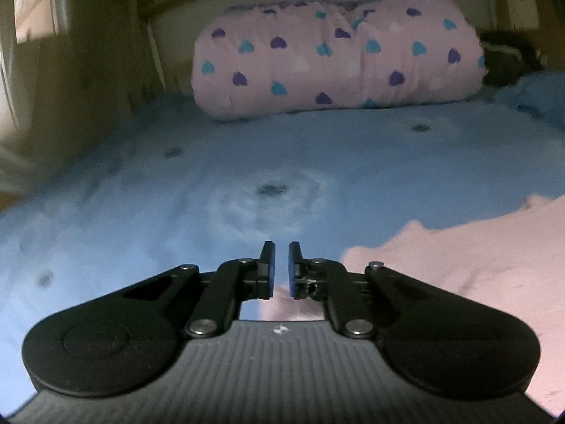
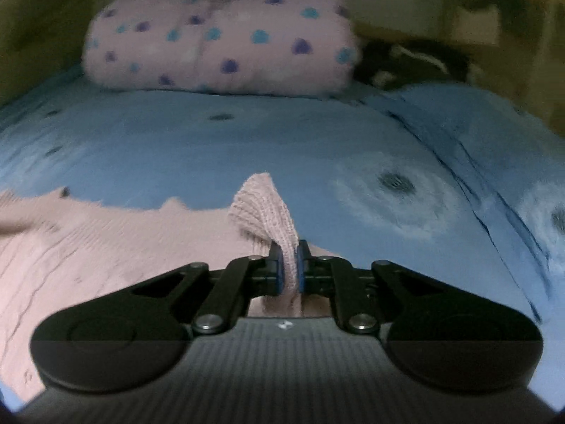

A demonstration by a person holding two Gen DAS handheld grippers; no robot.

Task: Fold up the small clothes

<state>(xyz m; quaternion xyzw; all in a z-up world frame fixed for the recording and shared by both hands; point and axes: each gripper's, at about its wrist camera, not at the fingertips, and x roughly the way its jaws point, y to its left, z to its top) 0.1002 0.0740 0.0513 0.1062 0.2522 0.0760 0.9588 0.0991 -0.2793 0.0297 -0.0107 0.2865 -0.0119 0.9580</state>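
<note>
The pink knit garment (image 2: pixel 88 247) lies spread flat on the blue bedspread (image 2: pixel 247 141), and one ribbed corner of it is bunched up and pinched between the pads of my right gripper (image 2: pixel 289 268), which is clamped tight on the knit so the fold stands up above my fingertips. In my left view the same garment (image 1: pixel 476 265) reaches under and to the right of my left gripper (image 1: pixel 281 270); its jaws are drawn in to a narrow slit, and I cannot tell whether any fabric is caught in them. Farther back, a pink pillow with blue and purple hearts (image 1: pixel 335 60) rests across the head of the bed, with something dark (image 2: pixel 406 60) just beside it.
</note>
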